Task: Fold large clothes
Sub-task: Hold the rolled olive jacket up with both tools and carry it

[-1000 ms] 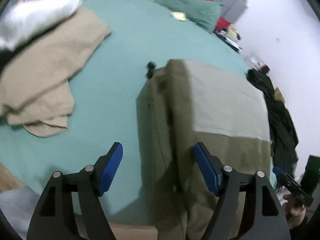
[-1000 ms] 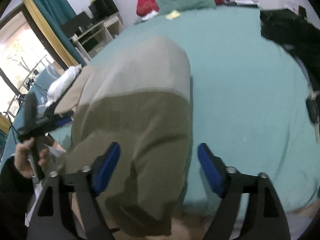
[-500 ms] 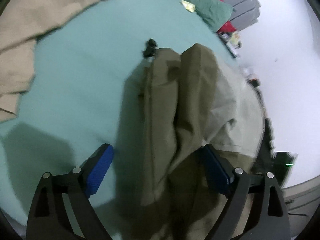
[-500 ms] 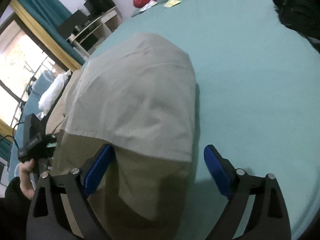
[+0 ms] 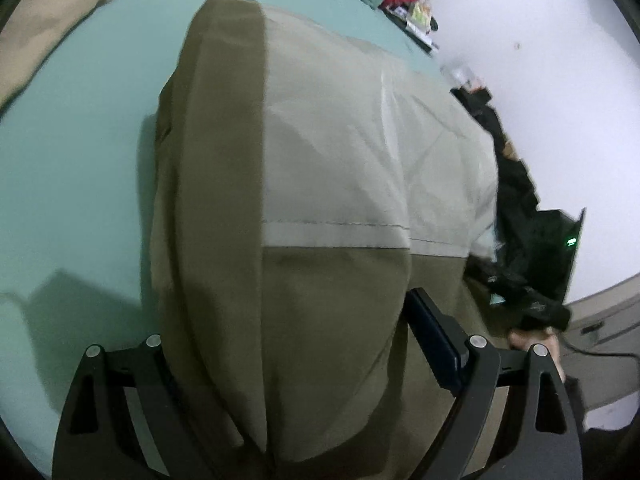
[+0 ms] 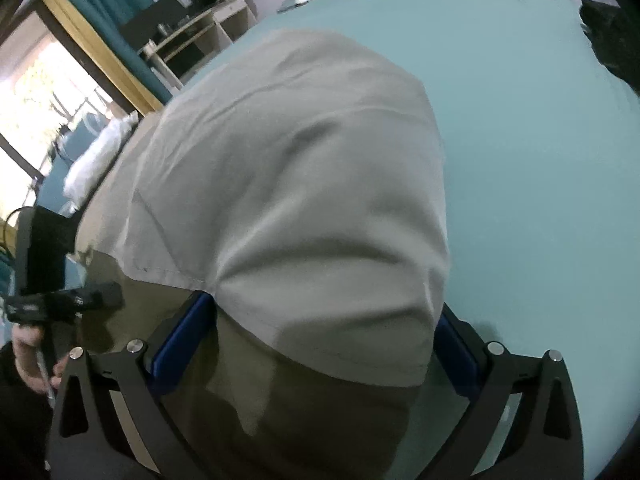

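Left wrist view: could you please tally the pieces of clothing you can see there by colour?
Olive-and-grey garment: 1
Tan garment: 1
Black heap: 1 (whether it is more than one piece cannot be told)
Total: 3

The left tongs [image 5: 296,360] are spread wide, with one blue-padded finger [image 5: 434,344] showing and the other mostly hidden by cloth bunched between them. The right tongs [image 6: 316,344] are likewise spread wide, blue pads on both sides. Seen from the right wrist, the person's left hand [image 6: 28,352] grips its black handle. Seen from the left wrist, part of the right hand [image 5: 536,338] shows, holding its handle.
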A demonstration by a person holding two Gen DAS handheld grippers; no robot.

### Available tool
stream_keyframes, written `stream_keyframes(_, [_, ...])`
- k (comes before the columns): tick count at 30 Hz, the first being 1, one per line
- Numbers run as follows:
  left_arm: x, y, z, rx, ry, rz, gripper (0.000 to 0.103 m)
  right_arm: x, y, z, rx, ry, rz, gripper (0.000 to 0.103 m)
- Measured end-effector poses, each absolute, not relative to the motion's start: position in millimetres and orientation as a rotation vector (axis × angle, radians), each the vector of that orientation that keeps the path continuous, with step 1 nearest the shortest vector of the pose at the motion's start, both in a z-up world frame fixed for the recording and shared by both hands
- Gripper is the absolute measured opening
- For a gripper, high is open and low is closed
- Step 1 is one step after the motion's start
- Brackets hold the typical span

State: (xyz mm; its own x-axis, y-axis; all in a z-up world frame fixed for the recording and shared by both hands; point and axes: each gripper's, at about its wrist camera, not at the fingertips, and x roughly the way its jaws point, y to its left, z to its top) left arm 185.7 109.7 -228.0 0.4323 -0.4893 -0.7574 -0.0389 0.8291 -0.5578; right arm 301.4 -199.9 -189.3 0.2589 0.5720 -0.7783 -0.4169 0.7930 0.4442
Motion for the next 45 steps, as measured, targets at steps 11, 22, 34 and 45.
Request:
stream_keyframes(11, [209.6, 67.7, -214.3, -0.321, 1.102, -0.243, 0.093, 297.8, -222.3, -201.7, 0.35, 1.129, 0.697, 0.101])
stream_keyframes(22, [205.3, 39.4, -205.6, -0.168, 1.057, -0.215, 0.051, 285.9, -187.0, -192.8, 0.291, 1.098, 0.698, 0.077])
stream_keyframes(34, [180.2, 32.5, -166.8, -0.157, 0.945, -0.178, 0.028, 260.9, -188.9, -149.9, 0.245, 0.972, 0.688, 0.035])
stream_keyframes(45, [157.8, 19.3, -126.1, -0.156, 0.866, -0.178, 0.023, 237.4, -195.0, -118.2, 0.262, 0.869, 0.696, 0.03])
